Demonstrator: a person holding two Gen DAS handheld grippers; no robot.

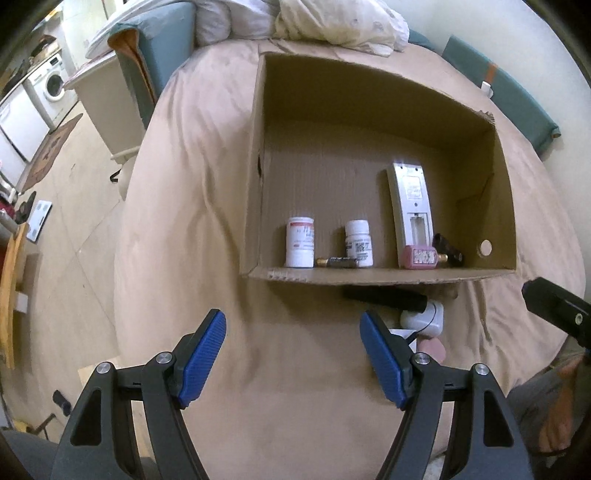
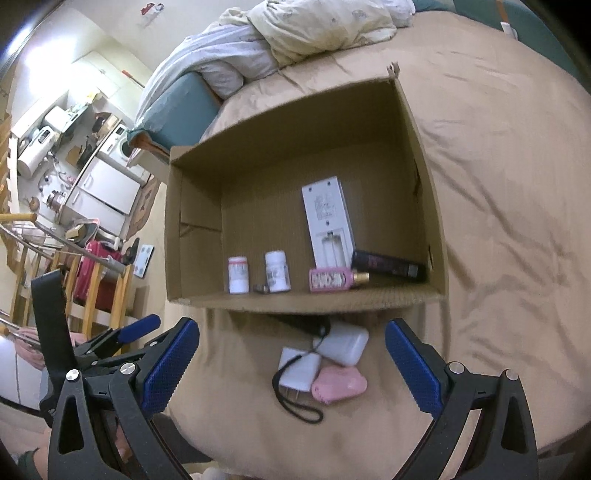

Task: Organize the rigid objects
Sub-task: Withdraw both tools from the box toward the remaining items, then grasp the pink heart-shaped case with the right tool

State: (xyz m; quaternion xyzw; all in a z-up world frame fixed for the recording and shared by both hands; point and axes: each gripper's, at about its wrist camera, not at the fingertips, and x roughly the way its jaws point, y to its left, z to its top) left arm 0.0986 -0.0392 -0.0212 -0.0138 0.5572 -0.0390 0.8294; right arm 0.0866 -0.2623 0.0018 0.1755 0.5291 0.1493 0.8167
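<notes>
An open cardboard box (image 1: 373, 275) (image 2: 295, 301) lies on the tan bedspread. Inside it stand two white pill bottles (image 1: 300, 242) (image 2: 277, 271), with a battery (image 1: 338, 262), a white remote (image 1: 410, 199) (image 2: 328, 221) lying face down, a pink bottle (image 1: 419, 256) (image 2: 328, 280) and a dark tube (image 2: 388, 267). In front of the box lie a black stick-shaped item (image 1: 386, 297), a white case (image 2: 343, 345), a white charger (image 2: 299, 369) with a black strap, and a pink item (image 2: 338, 387). My left gripper (image 1: 293, 358) is open over bare bedspread. My right gripper (image 2: 291, 373) is open, with the small items between its fingers in the view.
Crumpled bedding (image 1: 332, 20) is piled beyond the box. A teal headboard (image 1: 517, 99) runs along the right. The floor, a washing machine (image 1: 51, 85) and kitchen units are to the left of the bed. A person's leg (image 1: 554, 413) shows at the lower right.
</notes>
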